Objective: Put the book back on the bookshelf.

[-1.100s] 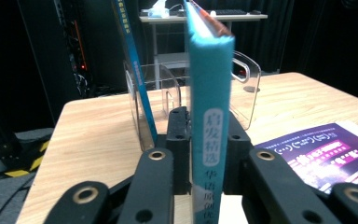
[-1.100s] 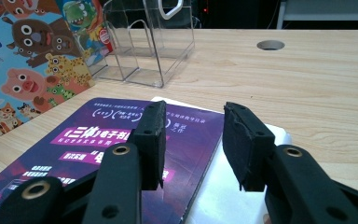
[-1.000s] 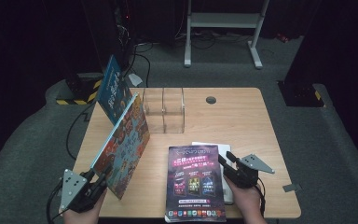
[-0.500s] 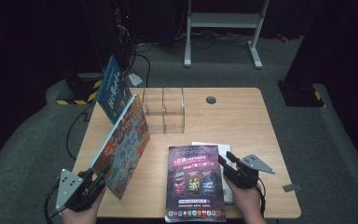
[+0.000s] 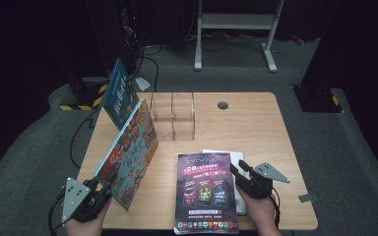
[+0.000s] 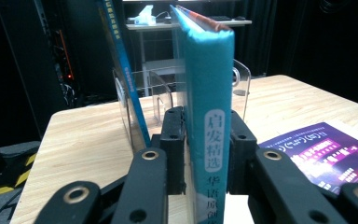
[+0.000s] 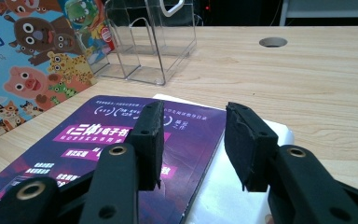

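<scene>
at the counter's near left corner the left gripper [image 5: 94, 196] fingers clamp the animal picture book [image 5: 128, 152] upright by its spine, not yet in the clear rack [image 5: 173, 115], right gripper [image 5: 240, 173] fingers apart over one purple book [image 5: 205, 191], one blue book [image 5: 119, 92] leaning beyond.

A light wooden table [image 5: 256, 128] carries a clear acrylic holder [image 5: 173, 117] toward its far left — a purple magazine [image 5: 205, 191] lies flat at the near edge, overlapping a white sheet [image 5: 237, 162].
</scene>
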A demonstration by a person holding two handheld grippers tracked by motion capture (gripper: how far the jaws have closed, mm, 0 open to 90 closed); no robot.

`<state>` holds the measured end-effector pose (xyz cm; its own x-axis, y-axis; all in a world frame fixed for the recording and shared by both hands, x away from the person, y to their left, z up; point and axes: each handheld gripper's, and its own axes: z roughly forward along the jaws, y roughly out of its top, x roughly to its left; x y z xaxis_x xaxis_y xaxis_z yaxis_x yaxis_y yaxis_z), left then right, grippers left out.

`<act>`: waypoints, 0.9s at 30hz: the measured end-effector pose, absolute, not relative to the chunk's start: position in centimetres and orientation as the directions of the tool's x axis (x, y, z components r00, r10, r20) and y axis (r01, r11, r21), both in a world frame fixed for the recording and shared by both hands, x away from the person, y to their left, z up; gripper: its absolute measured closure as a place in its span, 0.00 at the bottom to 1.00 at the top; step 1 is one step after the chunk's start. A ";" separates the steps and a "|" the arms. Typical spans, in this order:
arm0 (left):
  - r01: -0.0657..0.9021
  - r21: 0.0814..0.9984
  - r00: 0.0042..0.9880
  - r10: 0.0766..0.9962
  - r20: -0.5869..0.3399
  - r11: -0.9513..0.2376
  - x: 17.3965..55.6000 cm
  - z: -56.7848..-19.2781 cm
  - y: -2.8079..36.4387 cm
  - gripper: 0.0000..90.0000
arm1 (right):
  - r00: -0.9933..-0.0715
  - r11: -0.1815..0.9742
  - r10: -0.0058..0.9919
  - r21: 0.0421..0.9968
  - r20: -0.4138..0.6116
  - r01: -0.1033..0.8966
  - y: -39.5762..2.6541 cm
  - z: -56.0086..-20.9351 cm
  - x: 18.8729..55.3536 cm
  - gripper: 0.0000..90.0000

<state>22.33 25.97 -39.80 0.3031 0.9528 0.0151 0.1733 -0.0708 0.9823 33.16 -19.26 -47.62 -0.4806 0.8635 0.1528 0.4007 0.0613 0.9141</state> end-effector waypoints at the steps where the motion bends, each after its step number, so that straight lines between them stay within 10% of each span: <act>1: 0.178 0.982 0.306 0.952 0.006 -0.063 22.4 -39.8 26.1 0.84 | -0.480 0.060 0.863 0.914 0.154 0.401 -19.3 -47.6 33.1 0.64; 27: 0.197 0.980 0.320 0.947 -0.035 -0.030 24.5 -39.6 26.4 0.81 | -0.461 0.075 0.876 0.906 0.139 0.416 -19.9 -48.1 32.0 0.63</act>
<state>24.46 26.39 -39.62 0.3202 0.9467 -0.0349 0.1966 -0.0303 0.9800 31.96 -19.92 -48.08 -0.4610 0.8765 0.1388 0.4162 0.0754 0.9062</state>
